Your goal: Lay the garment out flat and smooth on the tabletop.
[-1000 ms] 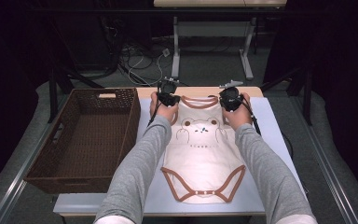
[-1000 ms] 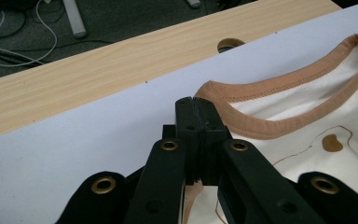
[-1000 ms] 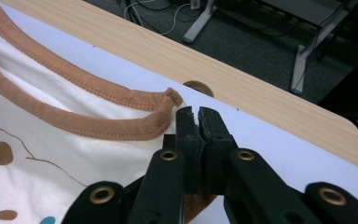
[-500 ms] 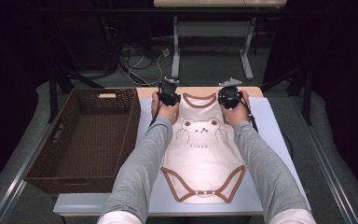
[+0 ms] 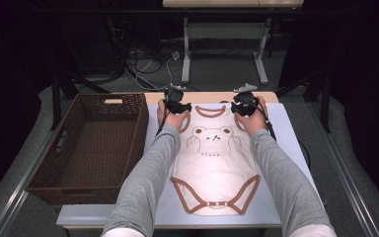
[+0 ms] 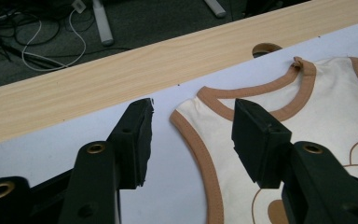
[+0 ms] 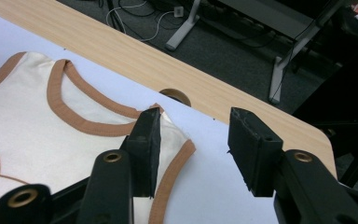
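Observation:
A cream baby bodysuit (image 5: pixel 212 163) with brown trim and a bear print lies flat on the white table top, neck toward the far edge. My left gripper (image 5: pixel 176 105) is at its left shoulder and my right gripper (image 5: pixel 245 103) at its right shoulder. In the left gripper view the left gripper (image 6: pixel 193 112) is open, its jaws straddling the shoulder strap of the bodysuit (image 6: pixel 335 107) just above the table. In the right gripper view the right gripper (image 7: pixel 196 119) is open too, with one jaw over the bodysuit's (image 7: pixel 23 126) right shoulder corner and the other over bare table.
A dark wicker basket (image 5: pixel 140 133) stands at the table's left, beside my left forearm. A wooden strip (image 5: pixel 212 97) runs along the far edge, with a round hole (image 7: pixel 175 95) near the right shoulder. Beyond it are cables and table legs on the floor.
Both grippers have shifted only slightly at the shoulders. The bodysuit lies as before.

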The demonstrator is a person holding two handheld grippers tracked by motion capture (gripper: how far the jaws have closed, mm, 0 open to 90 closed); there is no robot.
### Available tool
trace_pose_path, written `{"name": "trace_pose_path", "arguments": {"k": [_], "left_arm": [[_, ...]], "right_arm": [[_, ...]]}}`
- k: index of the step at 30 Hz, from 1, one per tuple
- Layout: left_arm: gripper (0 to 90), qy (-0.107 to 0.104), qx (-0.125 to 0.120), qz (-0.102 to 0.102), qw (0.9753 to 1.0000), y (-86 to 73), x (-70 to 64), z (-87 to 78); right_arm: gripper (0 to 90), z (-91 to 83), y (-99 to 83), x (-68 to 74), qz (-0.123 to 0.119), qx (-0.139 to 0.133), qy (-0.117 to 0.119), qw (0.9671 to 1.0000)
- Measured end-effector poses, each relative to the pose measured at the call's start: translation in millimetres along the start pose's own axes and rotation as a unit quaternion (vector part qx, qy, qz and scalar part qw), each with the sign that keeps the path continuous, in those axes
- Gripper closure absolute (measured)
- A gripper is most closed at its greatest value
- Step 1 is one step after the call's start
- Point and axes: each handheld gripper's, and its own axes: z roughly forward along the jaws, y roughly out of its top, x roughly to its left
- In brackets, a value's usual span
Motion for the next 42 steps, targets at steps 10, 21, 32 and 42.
{"name": "trace_pose_path", "arguments": {"k": [10, 21, 32, 42], "left_arm": [[42.1, -0.002, -0.010, -0.004, 0.9999, -0.5, -3.2, -11.7], [35.9, -0.022, -0.021, -0.015, 0.9994, 3.6, -1.4, -28.3], [30.9, -0.040, -0.009, -0.035, 0.9985, -3.5, 6.9, -37.1], [21.0, -0.062, -0.006, -0.051, 0.9968, -22.1, 13.0, -37.0]], "right_arm": [[44.5, -9.3, -1.5, -0.3, 0.019, 0.019, 0.019, 0.9994], [39.2, -29.3, 3.0, -3.0, 0.026, 0.032, 0.054, 0.9977], [29.2, -38.1, -2.2, -8.7, 0.026, 0.043, 0.061, 0.9969], [21.6, -39.8, -15.4, -9.4, 0.020, 0.050, 0.066, 0.9963]]}}
